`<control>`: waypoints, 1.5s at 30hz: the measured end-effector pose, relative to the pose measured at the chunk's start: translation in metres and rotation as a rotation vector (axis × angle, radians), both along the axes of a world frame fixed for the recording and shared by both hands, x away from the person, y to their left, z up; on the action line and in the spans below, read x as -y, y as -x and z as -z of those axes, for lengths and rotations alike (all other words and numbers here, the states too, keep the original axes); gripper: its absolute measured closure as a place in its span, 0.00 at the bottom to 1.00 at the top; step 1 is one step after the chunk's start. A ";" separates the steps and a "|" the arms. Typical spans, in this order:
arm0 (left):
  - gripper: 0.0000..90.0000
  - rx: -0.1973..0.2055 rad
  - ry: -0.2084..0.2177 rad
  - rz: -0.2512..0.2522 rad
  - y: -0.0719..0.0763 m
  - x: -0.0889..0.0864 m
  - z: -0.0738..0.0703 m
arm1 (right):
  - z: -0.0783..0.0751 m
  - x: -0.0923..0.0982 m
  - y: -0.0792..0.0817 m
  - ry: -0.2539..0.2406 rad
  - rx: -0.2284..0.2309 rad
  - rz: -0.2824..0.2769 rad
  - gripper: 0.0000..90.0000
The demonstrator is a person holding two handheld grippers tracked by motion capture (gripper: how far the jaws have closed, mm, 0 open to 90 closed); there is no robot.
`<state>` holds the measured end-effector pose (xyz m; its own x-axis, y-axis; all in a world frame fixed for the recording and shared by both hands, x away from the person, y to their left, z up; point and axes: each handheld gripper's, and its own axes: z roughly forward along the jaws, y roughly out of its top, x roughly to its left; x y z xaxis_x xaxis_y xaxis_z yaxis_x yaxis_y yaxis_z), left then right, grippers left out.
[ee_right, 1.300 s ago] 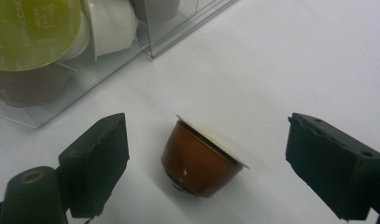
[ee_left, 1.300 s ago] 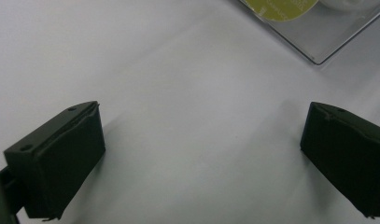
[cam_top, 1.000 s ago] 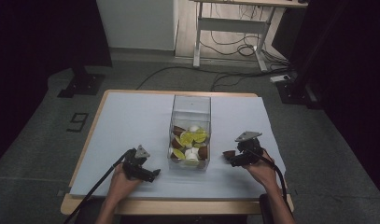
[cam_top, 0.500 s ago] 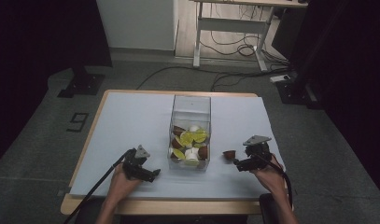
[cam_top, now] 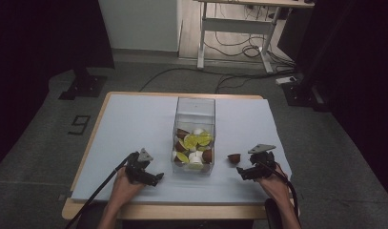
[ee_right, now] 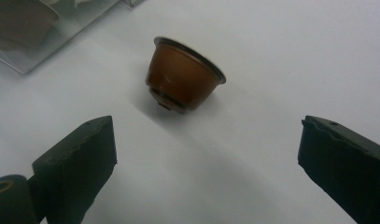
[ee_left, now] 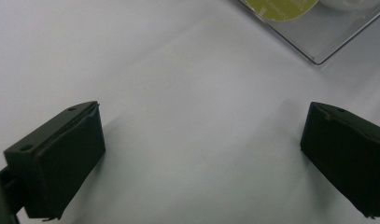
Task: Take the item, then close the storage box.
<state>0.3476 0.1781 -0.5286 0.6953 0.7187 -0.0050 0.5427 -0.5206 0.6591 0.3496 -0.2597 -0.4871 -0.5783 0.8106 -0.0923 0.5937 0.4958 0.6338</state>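
Observation:
A brown coffee capsule (cam_top: 234,157) (ee_right: 185,79) lies on its side on the white table cover, just right of a clear box (cam_top: 195,107). The box holds several green, brown and white capsules (cam_top: 194,145). My right gripper (cam_top: 242,171) (ee_right: 207,128) sits just short of the brown capsule. Its jaws have just been opening and stand wide, with nothing between them; the capsule lies ahead of the fingertips. My left gripper (cam_top: 156,179) (ee_left: 205,106) rests open on the cover left of the box, over bare cloth.
The box's near corner (ee_left: 318,42) lies ahead of the left gripper and another corner (ee_right: 33,46) is up-left of the right one. The table's wooden front edge (cam_top: 182,212) runs close behind both hands. A desk frame and cables stand on the floor beyond.
The right gripper has drawn back toward the near edge and sunk a little, leaving the brown capsule lying on the cover. The left gripper has stayed put.

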 end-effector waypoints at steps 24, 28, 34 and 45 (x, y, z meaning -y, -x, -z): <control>0.00 0.000 0.000 0.000 0.000 0.000 0.000 | 0.038 0.000 -0.010 -0.052 -0.094 -0.022 0.00; 0.00 0.000 0.000 0.000 0.000 0.000 0.000 | 0.039 0.001 -0.010 -0.057 -0.089 -0.026 0.00; 0.00 0.000 0.000 0.001 0.000 0.000 0.000 | 0.039 0.000 -0.009 -0.054 -0.087 -0.023 0.00; 0.01 -0.004 -0.003 0.009 0.001 0.000 -0.002 | 0.034 -0.001 -0.007 -0.033 -0.096 -0.035 0.00</control>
<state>0.3470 0.1785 -0.5271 0.7018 0.7123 -0.0053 0.5404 -0.5276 0.6555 0.3569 -0.2587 -0.5210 -0.6112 0.7915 -0.0087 0.6351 0.4969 0.5915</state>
